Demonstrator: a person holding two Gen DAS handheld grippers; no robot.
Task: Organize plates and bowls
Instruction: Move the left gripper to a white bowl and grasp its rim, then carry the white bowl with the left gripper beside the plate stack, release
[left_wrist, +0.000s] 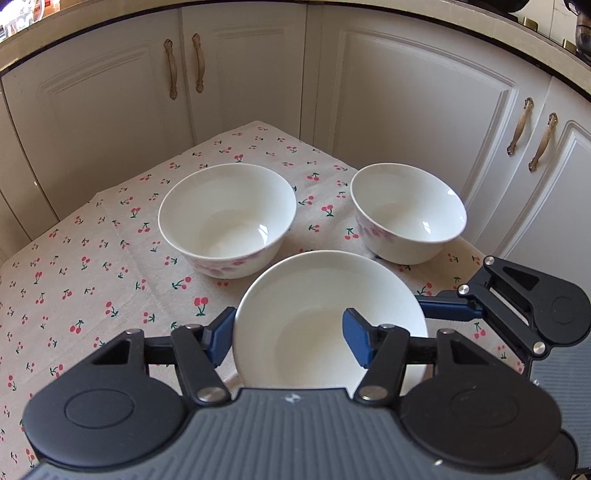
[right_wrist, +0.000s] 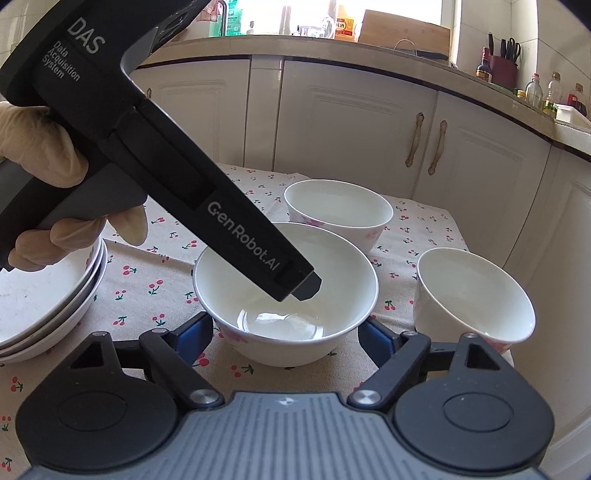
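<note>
Nearest me, my left hand-held gripper (left_wrist: 291, 338) is clamped on the front bowl's (left_wrist: 325, 295) rim; my right hand-held gripper (right_wrist: 286, 336) stands apart around it.

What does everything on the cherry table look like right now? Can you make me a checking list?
Surface: table under a cherry-print cloth, a little creased.
Job's things: three white bowls, all upright and empty: near bowl, far bowl, right bowl. Stack of plates at the left edge.
Clutter: nothing seen.
Grippers: left gripper shut on the near bowl's wall, one finger inside, one outside. Right gripper straddles the same bowl; whether its pads press is unclear. A gloved hand holds the left one.
Cables: nothing seen.
Surroundings: white cabinets, doors closed; bottles on the counter above.
</note>
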